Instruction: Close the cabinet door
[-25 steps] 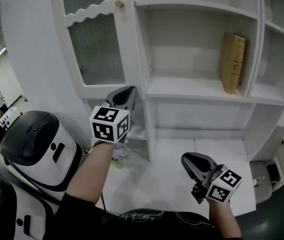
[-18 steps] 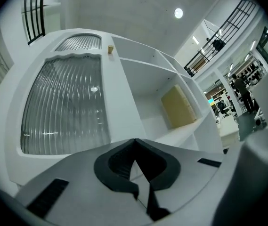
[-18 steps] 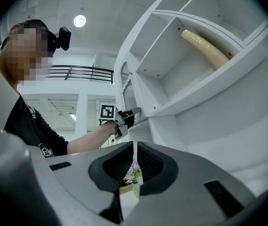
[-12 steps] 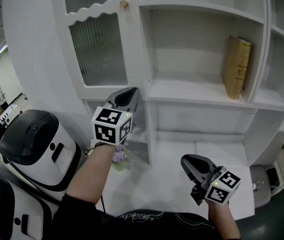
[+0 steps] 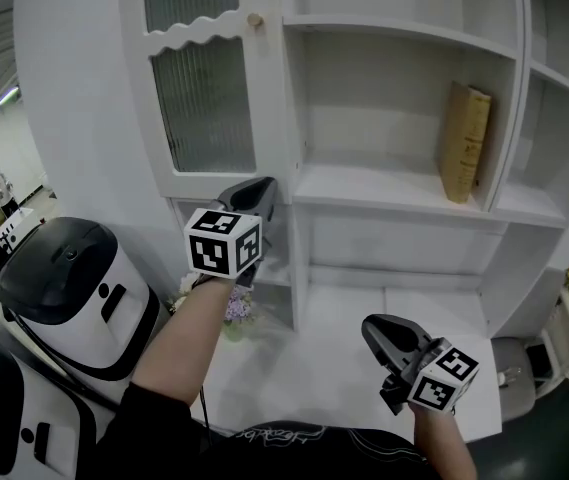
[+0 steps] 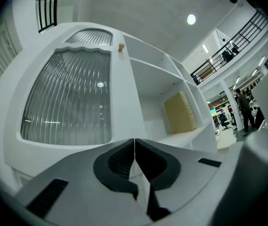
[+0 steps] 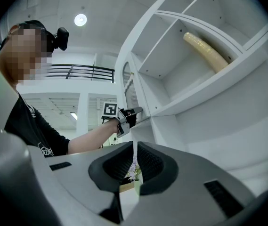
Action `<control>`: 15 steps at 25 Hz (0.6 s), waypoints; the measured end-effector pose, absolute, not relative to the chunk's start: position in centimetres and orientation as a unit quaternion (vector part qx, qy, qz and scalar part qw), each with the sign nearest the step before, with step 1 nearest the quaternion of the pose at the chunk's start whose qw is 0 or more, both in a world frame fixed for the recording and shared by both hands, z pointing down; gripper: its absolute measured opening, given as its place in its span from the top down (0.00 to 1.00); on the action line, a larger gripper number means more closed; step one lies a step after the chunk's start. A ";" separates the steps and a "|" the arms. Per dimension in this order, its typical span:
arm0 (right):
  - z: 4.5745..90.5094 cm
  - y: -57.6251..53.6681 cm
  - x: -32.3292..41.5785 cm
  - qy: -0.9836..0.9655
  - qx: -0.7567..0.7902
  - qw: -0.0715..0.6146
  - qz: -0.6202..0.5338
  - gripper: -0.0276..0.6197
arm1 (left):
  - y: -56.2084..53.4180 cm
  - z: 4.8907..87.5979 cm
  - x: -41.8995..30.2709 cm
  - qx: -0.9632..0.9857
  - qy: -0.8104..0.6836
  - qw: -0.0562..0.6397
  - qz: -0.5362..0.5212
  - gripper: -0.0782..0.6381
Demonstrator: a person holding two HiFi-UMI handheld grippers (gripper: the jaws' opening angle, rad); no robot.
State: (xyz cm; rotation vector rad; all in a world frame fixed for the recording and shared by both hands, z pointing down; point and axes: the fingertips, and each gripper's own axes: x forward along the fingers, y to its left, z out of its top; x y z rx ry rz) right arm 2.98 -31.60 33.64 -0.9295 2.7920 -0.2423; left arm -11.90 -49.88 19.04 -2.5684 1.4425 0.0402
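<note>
The white cabinet door has a ribbed glass pane and a small wooden knob near its top right corner. It stands about flush with the cabinet front, next to the open shelves. My left gripper is shut with nothing in it, its tips just under the door's lower right corner; contact cannot be told. In the left gripper view the pane fills the left above the shut jaws. My right gripper hangs low over the white counter, shut and empty, and its view shows the left gripper at the cabinet front.
A tan book leans upright on the middle shelf. A black-and-white rounded machine stands at the lower left. Purple flowers sit in the low compartment beneath the door. A white counter runs below the shelves.
The head view has shifted slightly, so the cabinet sits a little further right in the picture. Both grippers stay about where they were, still shut.
</note>
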 end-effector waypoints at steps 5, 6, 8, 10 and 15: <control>33.9 -30.2 3.8 0.941 -0.311 0.095 -0.088 0.87 | -47.0 18.7 -12.1 -0.871 0.483 0.086 0.040 0.86; 34.0 -29.9 3.9 0.942 -0.309 0.095 -0.089 0.87 | -46.0 18.7 -11.9 -0.873 0.478 0.086 0.045 0.86; 34.1 -29.3 3.8 0.944 -0.303 0.093 -0.091 0.87 | -43.6 18.7 -11.6 -0.882 0.461 0.087 0.050 0.86; 34.1 -28.7 3.5 0.947 -0.294 0.091 -0.091 0.87 | -40.7 19.1 -11.3 -0.895 0.434 0.084 0.055 0.86; 33.8 -27.5 2.3 0.957 -0.265 0.082 -0.085 0.87 | -33.3 23.1 -10.5 -0.929 0.364 0.032 0.059 0.86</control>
